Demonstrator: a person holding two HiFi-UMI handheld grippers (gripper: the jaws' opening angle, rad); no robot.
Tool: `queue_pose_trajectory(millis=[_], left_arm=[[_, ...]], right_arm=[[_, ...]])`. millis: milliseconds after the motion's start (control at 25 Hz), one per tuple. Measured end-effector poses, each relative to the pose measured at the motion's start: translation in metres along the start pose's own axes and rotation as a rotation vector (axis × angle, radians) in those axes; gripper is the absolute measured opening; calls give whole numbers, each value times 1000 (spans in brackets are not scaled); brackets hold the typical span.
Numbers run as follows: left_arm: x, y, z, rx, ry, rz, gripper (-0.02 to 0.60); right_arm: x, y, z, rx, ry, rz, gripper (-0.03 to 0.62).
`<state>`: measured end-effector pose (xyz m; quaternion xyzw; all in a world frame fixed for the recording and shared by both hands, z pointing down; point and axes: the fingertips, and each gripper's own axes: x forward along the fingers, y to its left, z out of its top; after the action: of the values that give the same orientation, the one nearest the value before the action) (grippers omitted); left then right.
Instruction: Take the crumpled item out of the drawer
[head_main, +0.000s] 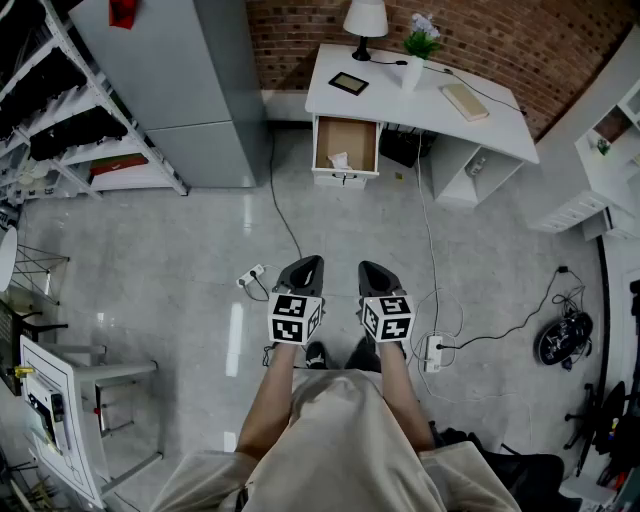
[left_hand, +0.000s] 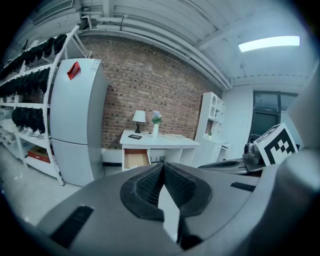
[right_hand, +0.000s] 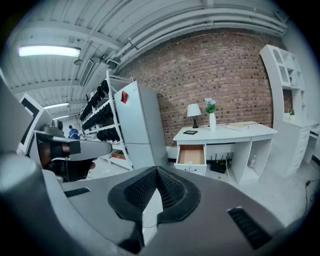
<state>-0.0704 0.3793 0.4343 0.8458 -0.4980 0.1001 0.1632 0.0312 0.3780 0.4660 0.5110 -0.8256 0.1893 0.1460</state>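
Two grippers, both empty, and by my reading the job has barely started. Left gripper first: its jaws are pressed together at the tips with nothing between them, and it is held out in front of the person, tipped a little downward over the floor. Right gripper sits just beside it and it's the same story: jaws closed tight, nothing caught in them. Now look well ahead of the pair. The white surface stands against the brick wall, and its drawer is already pulled out, roughly in line with the gap between the two grippers. Inside it, toward the end nearest the grippers, lies the crumpled item, a small pale wad on the brown drawer bottom, untouched. So what counts as done? Only that the drawer is open, so I'd say no pulling is needed. Everything else looks to be left: crossing the stretch of floor to the drawer, spreading one gripper's jaws, reaching down in, pinching the wad and lifting it clear. Neither gripper is anywhere near it at this moment.
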Motion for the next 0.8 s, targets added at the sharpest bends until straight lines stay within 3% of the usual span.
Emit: queue_pose_trajectory(millis=[360,560,800], left_arm=[[12,9,5,-3,5,-33,15],[10,17,3,5,9,-46,15],[25,34,-1,-20,23,-38,15]], right_arm=[[11,-1,6,-15,6,-18,25],[10,-2,8,62,-32,-10,25],[21,-15,5,70,-21,-6,24]])
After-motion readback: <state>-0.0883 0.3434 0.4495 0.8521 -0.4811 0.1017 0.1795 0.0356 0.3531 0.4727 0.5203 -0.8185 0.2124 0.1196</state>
